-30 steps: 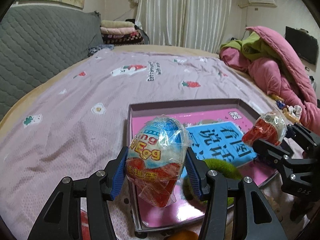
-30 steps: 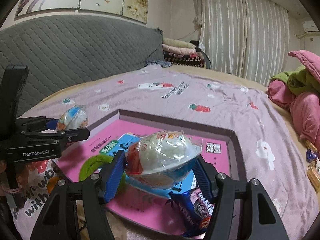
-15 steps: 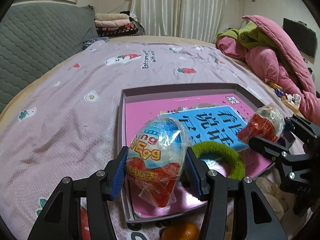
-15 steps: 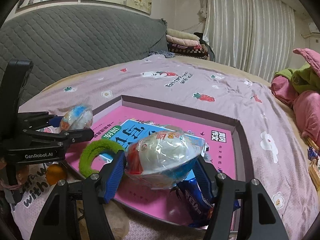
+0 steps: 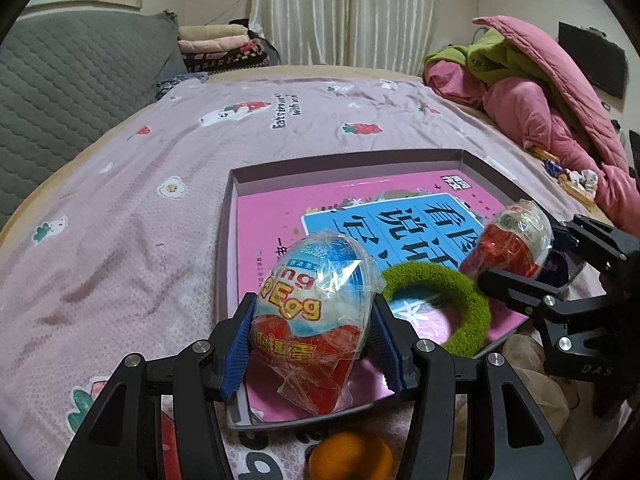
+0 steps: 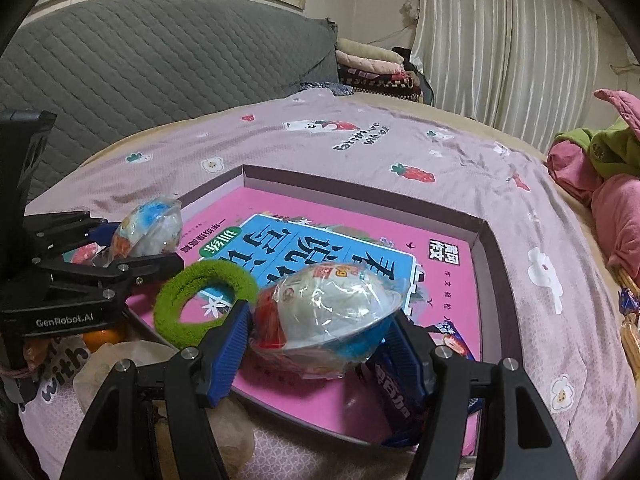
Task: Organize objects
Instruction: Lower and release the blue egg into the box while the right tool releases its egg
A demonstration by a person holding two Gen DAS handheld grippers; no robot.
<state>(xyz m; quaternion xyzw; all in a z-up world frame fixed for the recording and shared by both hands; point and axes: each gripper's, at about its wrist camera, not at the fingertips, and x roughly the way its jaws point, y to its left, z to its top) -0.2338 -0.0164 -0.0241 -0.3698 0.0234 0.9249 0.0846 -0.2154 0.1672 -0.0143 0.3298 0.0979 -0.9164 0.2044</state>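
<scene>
My left gripper (image 5: 314, 336) is shut on a wrapped toy egg (image 5: 316, 316), blue on top and red below, held upright over the near left corner of the grey tray (image 5: 230, 240). A second wrapped egg (image 6: 324, 312) lies on its side between the blue pads of my right gripper (image 6: 320, 340), which is shut on it above the tray's near edge. Each gripper shows in the other's view: the right gripper (image 5: 516, 256) with its egg (image 5: 510, 240), the left gripper (image 6: 140, 248) with its egg (image 6: 146, 228). A pink and blue book (image 6: 320, 248) lines the tray, with a green fuzzy ring (image 6: 200, 304) on it.
A purple snack packet (image 6: 400, 396) lies under my right gripper in the tray's near corner. An orange (image 5: 348, 456) and a crumpled plastic bag (image 6: 120, 364) sit on the bedsheet (image 5: 120, 220) just before the tray. Pink and green quilts (image 5: 540, 92) are heaped at the right, a grey headboard (image 6: 140, 68) at the left.
Both grippers have tilted down a little with their eggs held, so the tray, the green ring and the orange show more fully below them.
</scene>
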